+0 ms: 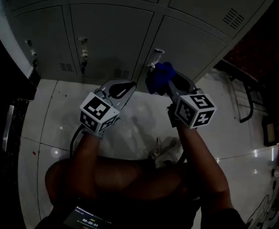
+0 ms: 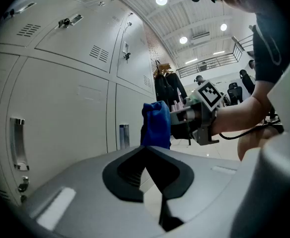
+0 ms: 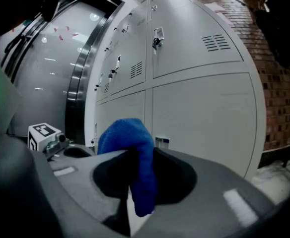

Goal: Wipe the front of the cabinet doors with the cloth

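A blue cloth (image 1: 158, 76) is bunched between the jaws of my right gripper (image 1: 170, 84), which is shut on it; the cloth (image 3: 132, 155) folds over the jaws and hangs down between them. It is held close to the grey cabinet doors (image 1: 112, 37), near a door handle (image 1: 155, 57). My left gripper (image 1: 122, 88) is beside it to the left, jaws shut with nothing in them (image 2: 147, 150). In the left gripper view the cloth (image 2: 156, 124) and the right gripper's marker cube (image 2: 207, 94) show ahead.
The cabinet doors (image 3: 204, 113) have vents and small latch handles (image 1: 83, 53). A pale glossy floor (image 1: 130, 123) lies below, with a crumpled white item (image 1: 166, 150) near my arms. A brick wall (image 3: 279, 88) stands right of the cabinets. Dark coats (image 2: 167, 90) hang further down the room.
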Motion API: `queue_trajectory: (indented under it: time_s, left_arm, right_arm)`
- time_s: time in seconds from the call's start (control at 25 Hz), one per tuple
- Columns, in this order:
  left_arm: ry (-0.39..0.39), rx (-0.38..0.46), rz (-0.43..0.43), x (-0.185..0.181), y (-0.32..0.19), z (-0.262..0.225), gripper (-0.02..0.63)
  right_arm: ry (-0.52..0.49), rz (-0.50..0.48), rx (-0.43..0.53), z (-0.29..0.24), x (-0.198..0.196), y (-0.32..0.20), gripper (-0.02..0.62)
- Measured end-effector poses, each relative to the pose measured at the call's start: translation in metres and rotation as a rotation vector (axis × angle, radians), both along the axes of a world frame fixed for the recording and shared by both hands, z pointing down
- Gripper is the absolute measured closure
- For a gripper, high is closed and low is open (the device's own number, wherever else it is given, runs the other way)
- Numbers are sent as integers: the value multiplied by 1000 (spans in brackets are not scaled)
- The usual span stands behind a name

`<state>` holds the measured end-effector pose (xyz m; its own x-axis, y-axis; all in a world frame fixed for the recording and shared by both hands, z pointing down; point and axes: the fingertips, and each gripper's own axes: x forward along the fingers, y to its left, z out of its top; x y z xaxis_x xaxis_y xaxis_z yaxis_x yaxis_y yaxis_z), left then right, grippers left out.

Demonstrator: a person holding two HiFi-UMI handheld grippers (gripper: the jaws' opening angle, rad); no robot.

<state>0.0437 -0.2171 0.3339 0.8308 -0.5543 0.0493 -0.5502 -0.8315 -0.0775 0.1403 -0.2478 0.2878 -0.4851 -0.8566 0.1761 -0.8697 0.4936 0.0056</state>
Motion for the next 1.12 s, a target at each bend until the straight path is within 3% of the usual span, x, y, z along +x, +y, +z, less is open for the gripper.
queue_trajectory:
  time_s: [0.24,0.52,0.88,1.12]
  left_arm:
    - [11,-4,0,-7,3,-3,606]
    - [35,4,-1,-11,4,-11,606]
    - [47,6,2,-12,4,-13,606]
    - [37,0,4,-12,5,-10,606]
  right_arm:
    - [-82,125,25,-54,9,-34,518]
    - [-34,196,78,-99,-5,-70,518]
    - [-24,285,65,-105,1,-92,518]
    - [-29,316,62,-104,36,-87,518]
